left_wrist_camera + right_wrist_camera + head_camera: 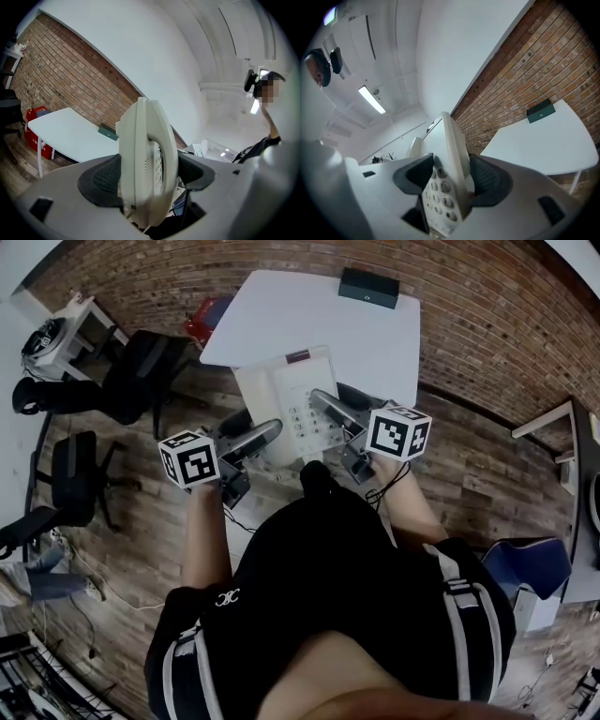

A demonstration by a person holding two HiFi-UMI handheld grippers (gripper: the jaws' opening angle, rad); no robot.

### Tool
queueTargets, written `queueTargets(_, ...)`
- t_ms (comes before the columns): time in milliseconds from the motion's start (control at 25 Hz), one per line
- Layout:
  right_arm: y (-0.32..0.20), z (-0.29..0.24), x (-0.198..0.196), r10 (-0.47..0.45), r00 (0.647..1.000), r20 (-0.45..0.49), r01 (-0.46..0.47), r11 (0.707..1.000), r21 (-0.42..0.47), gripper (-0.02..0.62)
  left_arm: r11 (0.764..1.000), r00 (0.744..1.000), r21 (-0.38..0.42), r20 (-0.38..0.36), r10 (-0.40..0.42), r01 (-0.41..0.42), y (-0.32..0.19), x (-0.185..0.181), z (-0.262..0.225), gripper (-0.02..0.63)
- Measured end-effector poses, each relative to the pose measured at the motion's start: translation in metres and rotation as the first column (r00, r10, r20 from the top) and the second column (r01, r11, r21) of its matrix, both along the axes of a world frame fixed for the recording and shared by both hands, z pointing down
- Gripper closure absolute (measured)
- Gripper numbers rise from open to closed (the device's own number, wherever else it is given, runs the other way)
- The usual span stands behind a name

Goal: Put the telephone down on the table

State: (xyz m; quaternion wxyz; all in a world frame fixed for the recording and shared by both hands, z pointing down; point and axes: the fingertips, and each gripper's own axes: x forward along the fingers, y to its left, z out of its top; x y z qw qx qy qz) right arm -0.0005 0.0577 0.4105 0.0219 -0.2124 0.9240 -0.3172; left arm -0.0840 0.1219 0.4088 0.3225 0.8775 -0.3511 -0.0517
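Note:
A white desk telephone (289, 401) with a keypad is held in the air between both grippers, in front of the white table (375, 343). My left gripper (255, 439) is shut on the phone's left edge, and the left gripper view shows the phone (146, 164) edge-on, clamped by both dark pads. My right gripper (330, 409) is shut on its right edge; there the telephone (449, 164) stands with its number keys facing the left pad. The handset cannot be made out separately.
A dark box (368, 287) lies at the table's far edge. Black office chairs (141, 371) stand to the left and a red object (208, 315) sits by the table's left corner. Wooden floor lies below, with another desk (562, 427) at the right.

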Motion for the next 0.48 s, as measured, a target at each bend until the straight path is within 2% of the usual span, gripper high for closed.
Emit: queueTargets(480, -0.162, 0.011, -0.064, -0.027, 1.0, -0.012, 0.026, 0.999, -0.047, 0.357, 0.998, 1.0, -0.052, -0.012, -0.023, 0.022, -0.16, -0.062, 0.009, 0.232)
